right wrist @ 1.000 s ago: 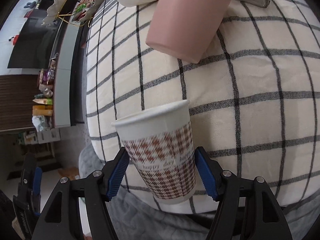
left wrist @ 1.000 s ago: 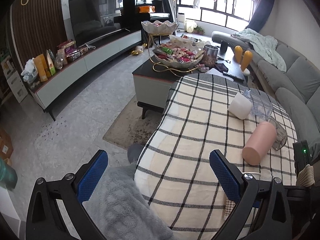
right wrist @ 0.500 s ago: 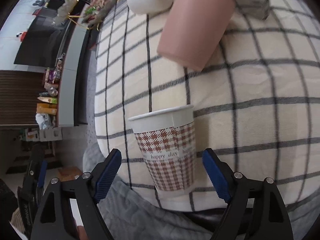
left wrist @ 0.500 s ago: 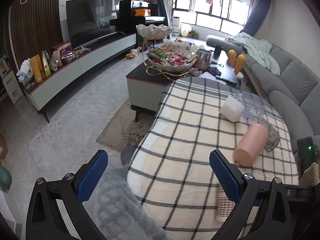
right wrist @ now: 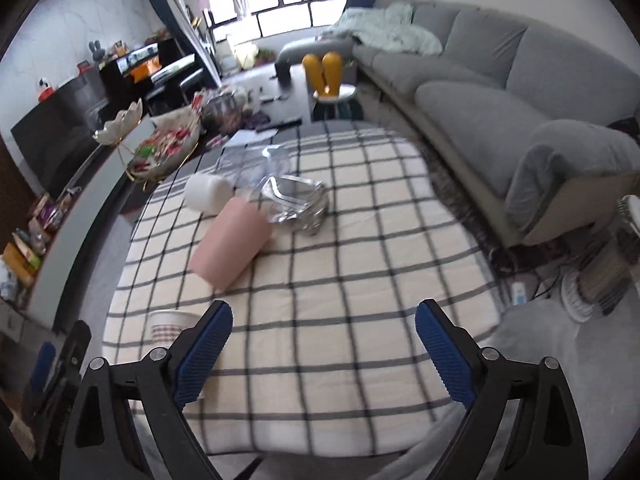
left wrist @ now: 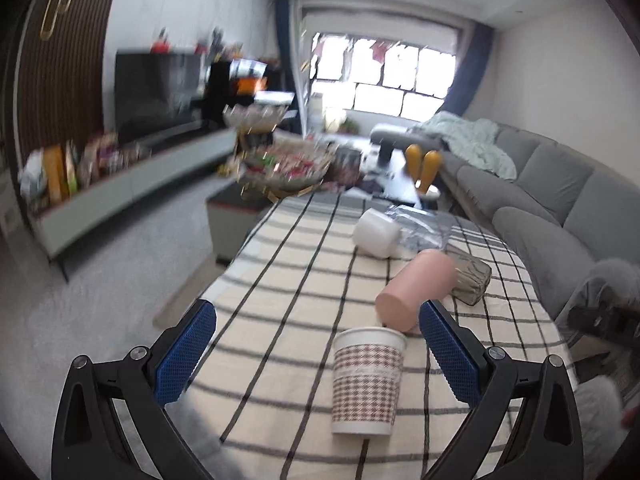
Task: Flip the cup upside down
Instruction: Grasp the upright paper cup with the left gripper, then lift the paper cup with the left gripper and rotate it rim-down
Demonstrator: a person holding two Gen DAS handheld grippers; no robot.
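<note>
My left gripper (left wrist: 318,360) has its blue-padded fingers (left wrist: 185,354) spread wide with nothing between them. The paper cup (left wrist: 366,380) stands on the checked tablecloth (left wrist: 280,280) ahead of them, nearer the right finger, touching neither, its wider end up. My right gripper (right wrist: 324,354) is spread wide too and holds nothing; from its camera I see only part of the cup (right wrist: 168,326), peeking out behind the left finger near the table's edge. Just beyond the cup a pink cup (left wrist: 414,288) lies on its side. Past that lie a white cup (left wrist: 376,232), also tipped over, and a ribbed glass (left wrist: 470,278). A grey sofa (right wrist: 500,80) runs along the right.
</note>
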